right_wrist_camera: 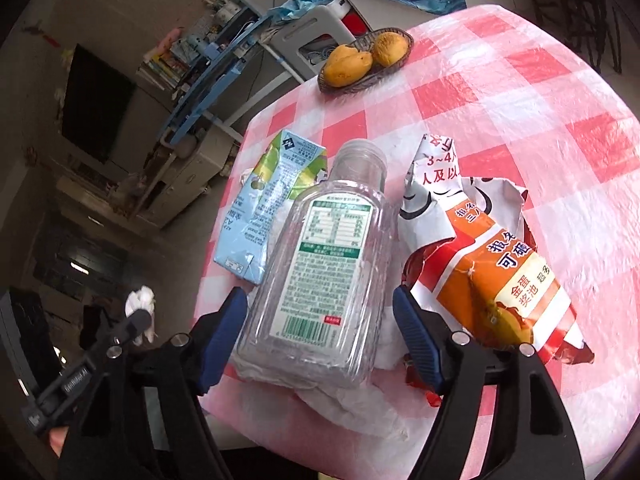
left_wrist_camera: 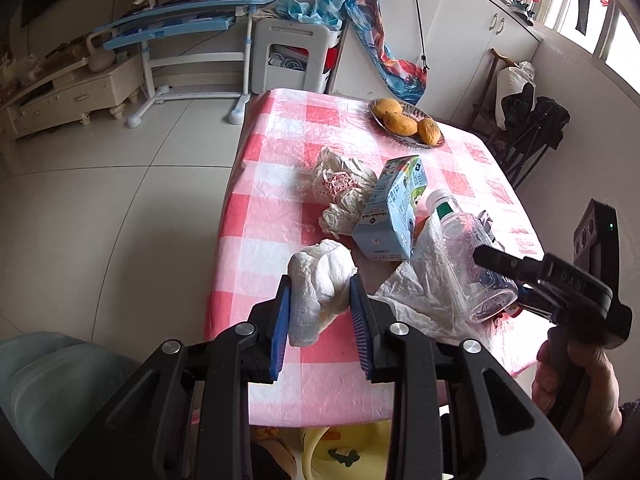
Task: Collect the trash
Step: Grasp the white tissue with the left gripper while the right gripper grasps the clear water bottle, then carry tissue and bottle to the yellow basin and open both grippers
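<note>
My left claw pinching a crumpled white tissue above the checked table edge, my right claw spread wide around the clear bottle, pads not pressing, carton beside it

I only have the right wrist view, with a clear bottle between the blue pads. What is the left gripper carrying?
Observer: The left gripper is shut on a crumpled white tissue wad, held over the near table edge.
Operator: Is anything hidden behind the milk carton?
Observer: Yes, a crumpled plastic bag with a red print lies just beyond the milk carton.
Operator: How many fruits are in the basket? I see two.
Observer: Three yellow fruits sit in the basket.
</note>
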Action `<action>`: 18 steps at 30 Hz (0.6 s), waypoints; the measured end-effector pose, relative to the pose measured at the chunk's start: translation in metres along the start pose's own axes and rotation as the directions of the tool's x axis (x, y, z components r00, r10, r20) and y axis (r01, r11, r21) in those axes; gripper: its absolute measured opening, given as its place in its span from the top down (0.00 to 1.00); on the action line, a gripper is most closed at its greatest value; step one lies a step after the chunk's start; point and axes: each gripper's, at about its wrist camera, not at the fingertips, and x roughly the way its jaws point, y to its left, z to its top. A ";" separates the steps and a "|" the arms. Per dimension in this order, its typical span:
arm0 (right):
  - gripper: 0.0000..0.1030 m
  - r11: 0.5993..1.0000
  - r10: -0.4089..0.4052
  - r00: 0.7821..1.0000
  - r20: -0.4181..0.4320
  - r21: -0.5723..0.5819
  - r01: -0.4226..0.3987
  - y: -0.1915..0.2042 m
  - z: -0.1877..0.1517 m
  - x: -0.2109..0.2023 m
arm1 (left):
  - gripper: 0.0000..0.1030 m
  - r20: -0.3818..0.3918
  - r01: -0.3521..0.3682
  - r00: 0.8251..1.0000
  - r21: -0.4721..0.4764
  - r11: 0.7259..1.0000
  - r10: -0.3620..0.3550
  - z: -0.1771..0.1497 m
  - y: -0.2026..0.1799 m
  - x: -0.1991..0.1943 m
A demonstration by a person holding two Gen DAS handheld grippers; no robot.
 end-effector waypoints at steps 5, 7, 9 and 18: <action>0.24 1.000 -0.006 1.000 -0.004 0.018 0.006 0.005 0.007 0.001 | 0.73 -0.002 0.004 1.000 0.011 1.000 -0.004 -0.006 -0.006 -0.002; 0.24 0.999 -0.042 0.999 -0.010 0.000 0.042 0.008 0.011 0.006 | 0.73 -0.003 0.005 1.000 0.016 1.000 -0.005 -0.007 -0.008 -0.002; 0.31 0.998 -0.065 0.998 -0.025 -0.017 0.065 0.009 0.014 0.013 | 0.73 -0.001 0.008 1.000 0.021 1.000 -0.008 -0.007 -0.009 -0.003; 0.47 0.999 0.045 0.998 0.044 -0.006 -0.045 0.006 0.005 -0.013 | 0.73 0.078 0.112 0.991 0.006 0.994 -0.112 -0.009 -0.011 -0.025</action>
